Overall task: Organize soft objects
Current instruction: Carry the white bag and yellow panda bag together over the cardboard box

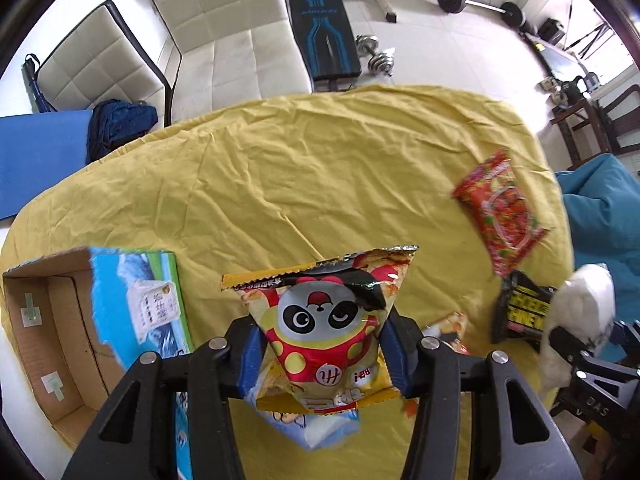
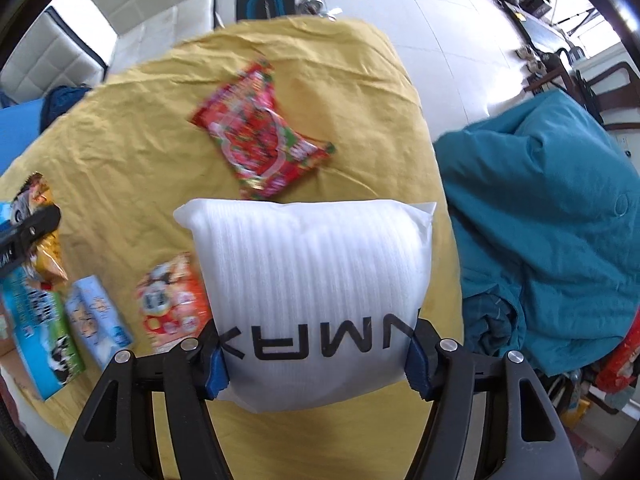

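There are two grippers, the left gripper and the right gripper. I count one panda snack bag, one white foam pouch, one red candy bag, one black packet, one cardboard box and two white chairs.

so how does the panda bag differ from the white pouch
The panda bag is a glossy printed snack packet in yellow and red with a cartoon face; the white pouch is plain ribbed foam with only black lettering. The panda bag sits in the left gripper, the white pouch in the right gripper. The pouch fills its jaws wider. Both are soft, puffy, and held above the yellow cloth.
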Motion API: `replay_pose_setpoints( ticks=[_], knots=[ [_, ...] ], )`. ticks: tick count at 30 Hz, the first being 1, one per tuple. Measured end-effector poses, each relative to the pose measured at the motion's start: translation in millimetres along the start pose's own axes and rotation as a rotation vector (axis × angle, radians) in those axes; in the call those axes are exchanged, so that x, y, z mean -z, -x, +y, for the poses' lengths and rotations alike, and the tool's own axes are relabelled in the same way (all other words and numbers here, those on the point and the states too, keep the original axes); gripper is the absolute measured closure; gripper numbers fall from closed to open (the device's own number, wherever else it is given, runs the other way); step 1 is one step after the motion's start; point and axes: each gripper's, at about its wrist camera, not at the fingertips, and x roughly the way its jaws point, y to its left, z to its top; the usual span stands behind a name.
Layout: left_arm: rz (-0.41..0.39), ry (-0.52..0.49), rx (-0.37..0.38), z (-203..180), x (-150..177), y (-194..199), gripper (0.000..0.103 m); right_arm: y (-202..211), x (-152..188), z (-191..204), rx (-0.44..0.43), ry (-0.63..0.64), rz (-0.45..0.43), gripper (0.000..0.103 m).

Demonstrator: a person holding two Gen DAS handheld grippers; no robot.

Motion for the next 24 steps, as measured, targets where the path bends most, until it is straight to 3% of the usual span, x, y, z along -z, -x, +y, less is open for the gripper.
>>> replay_pose_setpoints(
  ticks=[7,11,18,24],
  knots=[
    [-0.074,0.004,0.045,20,15,42,0.056,55,16,35,-0.052,0.058,-0.091,0.033],
    [-0.112,0.018,0.05,50,27,65,0.056,84,26,63,-0.079,0.091,-0.136,0.033],
    [-0.163,0.054,0.048,133,49,98,0.056,127,47,138,-0.125,0.135,-0.193,0.033],
    [-0.144,0.095,0.05,213,59,97,0.055,148,57,226,-0.169,0.183,-0.211,0.033]
  ],
)
